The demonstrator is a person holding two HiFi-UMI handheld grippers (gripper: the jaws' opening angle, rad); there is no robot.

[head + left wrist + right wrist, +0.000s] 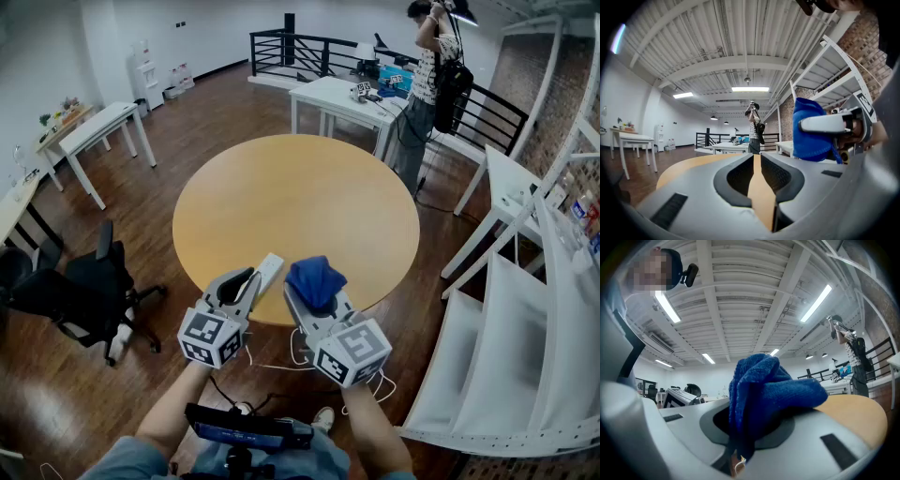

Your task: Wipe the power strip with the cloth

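Strip [270,272] on desk [300,206] edge; right fingers [670,437] clamp cloth [316,279] beside it, left fingers [693,187] barely apart, empty: wipe due or done.

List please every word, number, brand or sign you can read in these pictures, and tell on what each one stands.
No text can be read anywhere.
Left marker cube and right marker cube: black-and-white squares only, no letters.
Power strip and cloth: no print shows.
Boxes on the far white table: print too small.
Goods on the right shelf: too blurred.
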